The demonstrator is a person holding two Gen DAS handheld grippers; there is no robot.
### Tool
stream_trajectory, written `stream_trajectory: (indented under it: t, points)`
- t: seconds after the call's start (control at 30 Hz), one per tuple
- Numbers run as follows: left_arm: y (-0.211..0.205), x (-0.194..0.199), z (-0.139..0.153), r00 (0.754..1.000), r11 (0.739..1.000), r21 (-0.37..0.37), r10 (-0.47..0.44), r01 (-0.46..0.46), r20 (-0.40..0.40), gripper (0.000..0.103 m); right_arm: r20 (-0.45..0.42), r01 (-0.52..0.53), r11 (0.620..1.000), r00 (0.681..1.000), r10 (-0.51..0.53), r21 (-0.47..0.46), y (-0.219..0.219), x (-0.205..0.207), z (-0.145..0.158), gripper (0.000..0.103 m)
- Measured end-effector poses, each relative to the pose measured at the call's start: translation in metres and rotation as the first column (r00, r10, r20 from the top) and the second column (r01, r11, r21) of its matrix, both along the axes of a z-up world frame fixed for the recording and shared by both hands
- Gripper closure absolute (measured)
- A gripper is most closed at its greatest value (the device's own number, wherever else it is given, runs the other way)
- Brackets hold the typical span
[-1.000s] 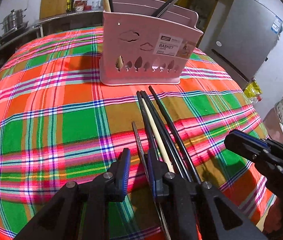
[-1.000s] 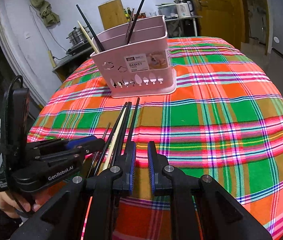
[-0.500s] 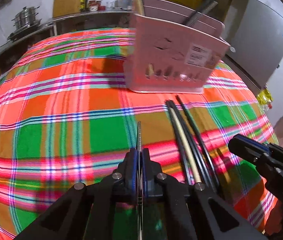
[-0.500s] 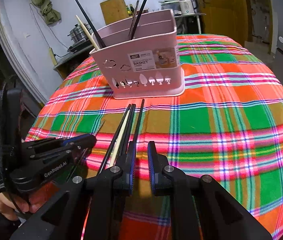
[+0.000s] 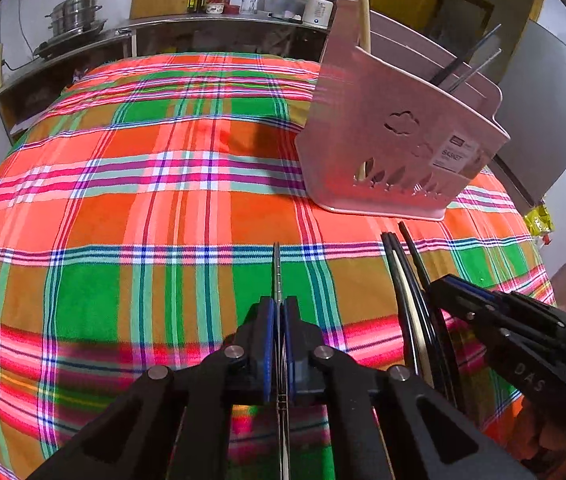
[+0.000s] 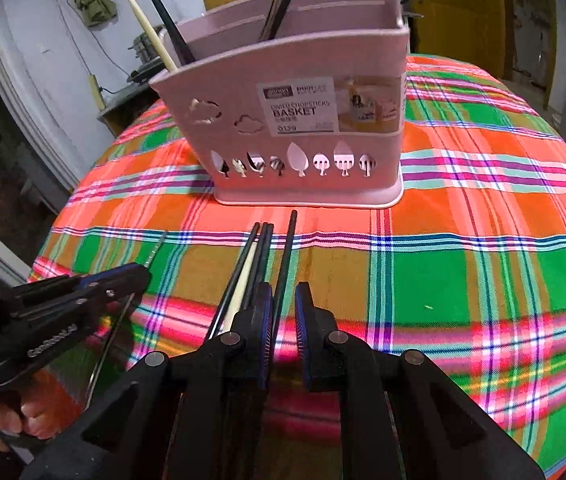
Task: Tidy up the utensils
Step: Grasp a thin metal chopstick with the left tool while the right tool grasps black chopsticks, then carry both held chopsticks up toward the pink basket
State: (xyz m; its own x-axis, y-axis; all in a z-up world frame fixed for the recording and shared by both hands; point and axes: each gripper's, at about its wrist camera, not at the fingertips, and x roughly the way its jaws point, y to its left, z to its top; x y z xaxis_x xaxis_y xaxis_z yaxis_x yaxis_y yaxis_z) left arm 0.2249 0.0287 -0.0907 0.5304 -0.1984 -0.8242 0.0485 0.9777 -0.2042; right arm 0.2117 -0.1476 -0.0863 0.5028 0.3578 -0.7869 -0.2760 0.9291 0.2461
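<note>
My left gripper (image 5: 278,312) is shut on a thin metal chopstick (image 5: 277,272) and holds it over the plaid tablecloth (image 5: 143,208). It also shows in the right wrist view (image 6: 139,276). A pink chopstick basket (image 6: 299,120) stands on the cloth with several chopsticks in it; it also shows in the left wrist view (image 5: 395,140). A bundle of black chopsticks and one pale chopstick (image 6: 259,256) lies in front of the basket. My right gripper (image 6: 283,304) is open, its jaws over the near end of the rightmost black chopstick (image 6: 287,248).
A counter with steel pots (image 5: 75,20) and bottles stands behind the table. A grey fridge (image 5: 547,120) is at the far right. The cloth drops off the table's edge on the left in the right wrist view.
My left gripper shut on the metal chopstick and carried it left, away from the bundle. My right gripper moved closer to the basket and stayed open.
</note>
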Motion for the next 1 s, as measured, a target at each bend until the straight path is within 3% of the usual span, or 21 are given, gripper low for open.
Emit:
stream_trajectory:
  t: [0.43,0.6,0.77,1.0]
  points:
    - [-0.014,0.024,-0.001,0.996,0.992,0.08,-0.093,0.094,-0.015,0.097,-0.022,-0.022,0.996,1.0,0.02,-0.089,0.017,0.02,-0.002,0.091]
    - [-0.02,0.027,0.0,0.994,0.986,0.122,-0.111,0.112,-0.017,0.097,-0.025,-0.025,0.994,0.999,0.023,-0.103,0.019,0.023,-0.002,0.096]
    - [-0.012,0.028,0.003,0.996,0.994,0.067,-0.089,0.091,-0.03,0.099,-0.017,-0.013,0.998,1.0,0.012,-0.069,0.008,0.018,0.005,0.097]
    - [-0.013,0.017,0.03,0.994,0.994,0.037,-0.103,0.102,0.023,0.099,0.03,-0.005,0.999,1.0,0.007,-0.04,-0.004,0.008,0.026,0.097]
